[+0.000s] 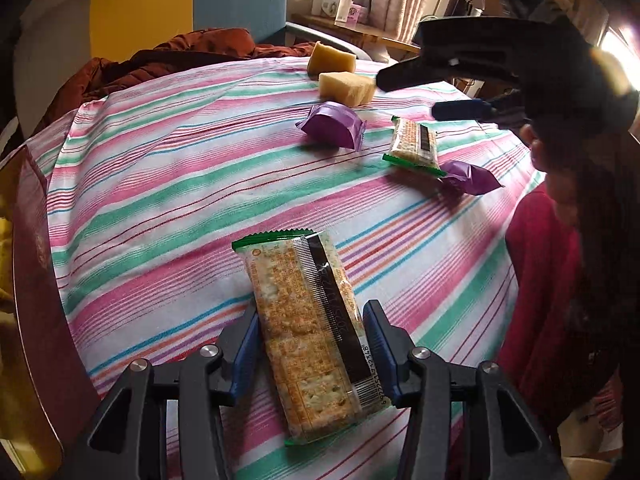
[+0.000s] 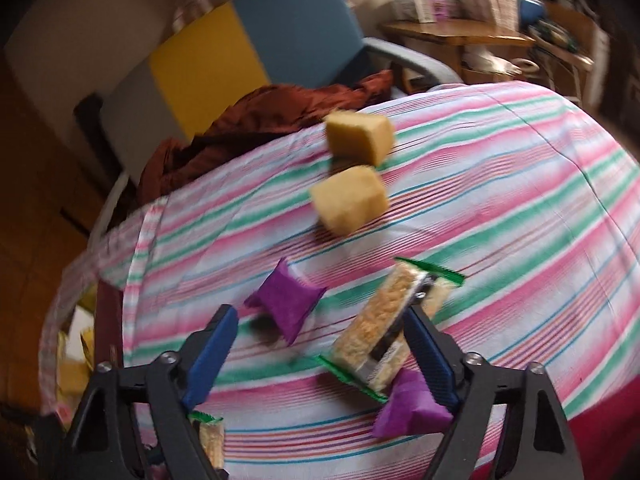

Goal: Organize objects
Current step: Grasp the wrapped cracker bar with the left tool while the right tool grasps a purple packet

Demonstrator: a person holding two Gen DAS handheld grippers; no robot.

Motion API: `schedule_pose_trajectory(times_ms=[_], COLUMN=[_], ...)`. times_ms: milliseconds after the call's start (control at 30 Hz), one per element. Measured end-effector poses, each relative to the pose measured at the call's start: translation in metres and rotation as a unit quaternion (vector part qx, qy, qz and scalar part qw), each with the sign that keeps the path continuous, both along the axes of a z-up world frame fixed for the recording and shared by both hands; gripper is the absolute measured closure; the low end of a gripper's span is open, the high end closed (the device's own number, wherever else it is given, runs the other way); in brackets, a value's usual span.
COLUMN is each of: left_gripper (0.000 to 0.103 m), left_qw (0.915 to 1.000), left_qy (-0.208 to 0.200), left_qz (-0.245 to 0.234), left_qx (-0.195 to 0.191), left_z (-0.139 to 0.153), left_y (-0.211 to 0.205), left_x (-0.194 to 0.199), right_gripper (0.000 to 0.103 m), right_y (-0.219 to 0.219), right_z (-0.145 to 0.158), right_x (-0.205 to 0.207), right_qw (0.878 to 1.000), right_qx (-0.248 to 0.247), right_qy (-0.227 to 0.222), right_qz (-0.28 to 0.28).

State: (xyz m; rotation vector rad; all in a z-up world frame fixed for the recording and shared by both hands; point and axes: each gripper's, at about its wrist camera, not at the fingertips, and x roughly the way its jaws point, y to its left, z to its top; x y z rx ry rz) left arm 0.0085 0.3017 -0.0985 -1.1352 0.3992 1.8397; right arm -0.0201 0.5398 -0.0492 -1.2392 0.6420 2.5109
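Observation:
My left gripper (image 1: 310, 330) is shut on a green-edged cracker packet (image 1: 308, 332), its blue pads against both long sides, low over the striped tablecloth (image 1: 168, 184). Farther on lie a second cracker packet (image 1: 414, 144), two purple snack packets (image 1: 334, 124) (image 1: 472, 178) and two yellow sponge cakes (image 1: 332, 57) (image 1: 348, 87). My right gripper (image 2: 320, 334) is open above the cloth, over the second cracker packet (image 2: 384, 328), with one purple packet (image 2: 286, 306) between its fingers and the other (image 2: 410, 406) by its right finger. It shows in the left wrist view (image 1: 460, 92) as a dark shape at the upper right.
The cakes (image 2: 358, 136) (image 2: 350, 198) lie near the table's far edge. A brown-red jacket (image 2: 260, 120) lies on a blue and yellow chair (image 2: 248, 48) behind the table. A dark red box (image 1: 36, 280) stands at the left edge. A wooden side table (image 2: 456, 34) with boxes stands at the back.

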Motion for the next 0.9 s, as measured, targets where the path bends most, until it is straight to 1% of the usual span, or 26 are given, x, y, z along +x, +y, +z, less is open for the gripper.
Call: schedule_pose_trajectory(times_ms=[33, 100, 233, 400, 467, 500, 533, 567, 600, 700, 767, 900], left_gripper=[0.053, 0.053, 0.053, 0.055, 0.055, 0.055, 0.056, 0.056, 0.056, 0.057, 0.058, 0.058], left_qw=[1.0000, 1.0000, 0.9996, 0.9989, 0.9985, 0.9984, 0.9983, 0.9983, 0.9983, 0.9980, 0.9975, 0.9984], left_qy=[0.001, -0.004, -0.014, -0.027, -0.031, -0.032, -0.033, -0.032, -0.030, -0.029, -0.032, -0.019], left_qz=[-0.002, -0.002, 0.001, 0.006, 0.008, 0.008, 0.010, 0.012, 0.014, 0.021, 0.028, 0.024], left_qx=[0.003, 0.009, 0.023, 0.039, 0.044, 0.046, 0.047, 0.048, 0.048, 0.052, 0.056, 0.047], left_z=[0.000, 0.000, -0.001, -0.002, -0.003, -0.003, -0.003, -0.003, -0.004, -0.004, -0.003, 0.001], left_y=[0.000, -0.003, -0.006, -0.013, -0.014, -0.014, -0.014, -0.014, -0.013, -0.013, -0.014, -0.015], left_x=[0.000, 0.000, -0.002, -0.005, -0.006, -0.006, -0.006, -0.006, -0.006, -0.006, -0.006, -0.001], right_gripper=[0.029, 0.031, 0.031, 0.031, 0.032, 0.037, 0.057, 0.065, 0.066, 0.066, 0.066, 0.066], right_y=[-0.005, -0.015, -0.028, -0.038, -0.038, -0.036, -0.034, -0.032, -0.030, -0.025, -0.026, -0.038], right_z=[-0.003, -0.008, -0.014, -0.033, -0.043, -0.049, -0.055, -0.058, -0.056, -0.049, -0.048, -0.045], right_x=[-0.006, -0.018, -0.053, -0.091, -0.098, -0.098, -0.096, -0.094, -0.092, -0.088, -0.087, -0.087], right_qw=[1.000, 0.998, 0.988, 0.971, 0.968, 0.968, 0.968, 0.969, 0.971, 0.976, 0.976, 0.973], right_qx=[0.010, 0.040, 0.089, 0.141, 0.147, 0.144, 0.141, 0.137, 0.133, 0.121, 0.121, 0.129], right_qy=[-0.013, -0.041, -0.085, -0.123, -0.132, -0.137, -0.142, -0.141, -0.136, -0.117, -0.115, -0.106], right_qz=[0.012, 0.035, 0.095, 0.146, 0.155, 0.155, 0.151, 0.148, 0.147, 0.138, 0.141, 0.158])
